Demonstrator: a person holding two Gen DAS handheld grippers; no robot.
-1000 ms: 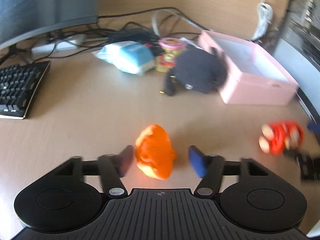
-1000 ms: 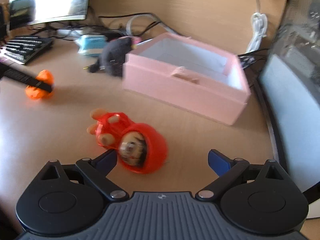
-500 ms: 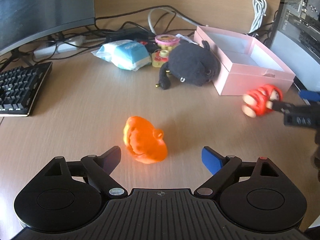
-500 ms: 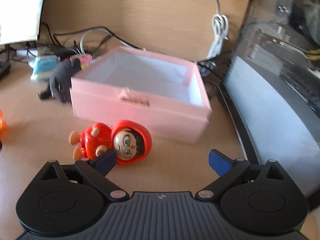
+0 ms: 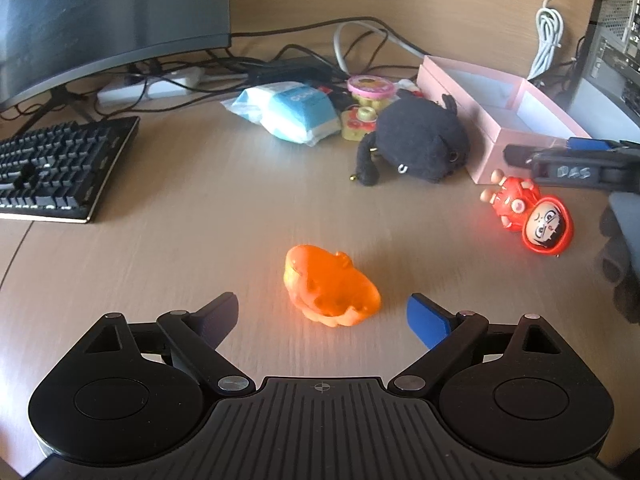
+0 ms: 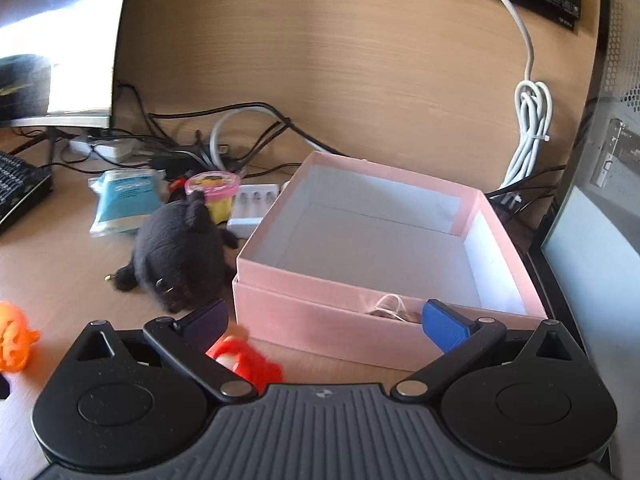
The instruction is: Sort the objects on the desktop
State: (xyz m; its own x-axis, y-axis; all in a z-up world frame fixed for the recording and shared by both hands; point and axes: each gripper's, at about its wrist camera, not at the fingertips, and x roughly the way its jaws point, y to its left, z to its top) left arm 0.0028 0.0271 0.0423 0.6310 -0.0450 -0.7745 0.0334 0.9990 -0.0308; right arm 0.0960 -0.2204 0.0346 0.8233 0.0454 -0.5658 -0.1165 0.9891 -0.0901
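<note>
An orange toy [image 5: 330, 294] lies on the desk just ahead of my open, empty left gripper [image 5: 324, 318]; it also shows at the left edge of the right wrist view [image 6: 14, 338]. A red hooded doll [image 5: 528, 214] lies on the desk in front of the open pink box [image 5: 500, 120]. My right gripper [image 6: 326, 322] is open and empty, raised above the doll [image 6: 244, 362], which shows low between its fingers, facing the pink box [image 6: 320, 320]. A black plush [image 6: 180, 256] lies left of the box.
A blue wipes pack [image 5: 294, 114], a pink-lidded yellow toy [image 5: 366, 98] and cables lie behind the plush. A keyboard [image 5: 52, 164] and monitor [image 5: 100, 20] stand at the left. A computer case [image 6: 612, 160] stands at the right.
My left gripper opened and drew back from the orange toy, which now lies on the desk. My right gripper rose and moved over the red doll toward the pink box.
</note>
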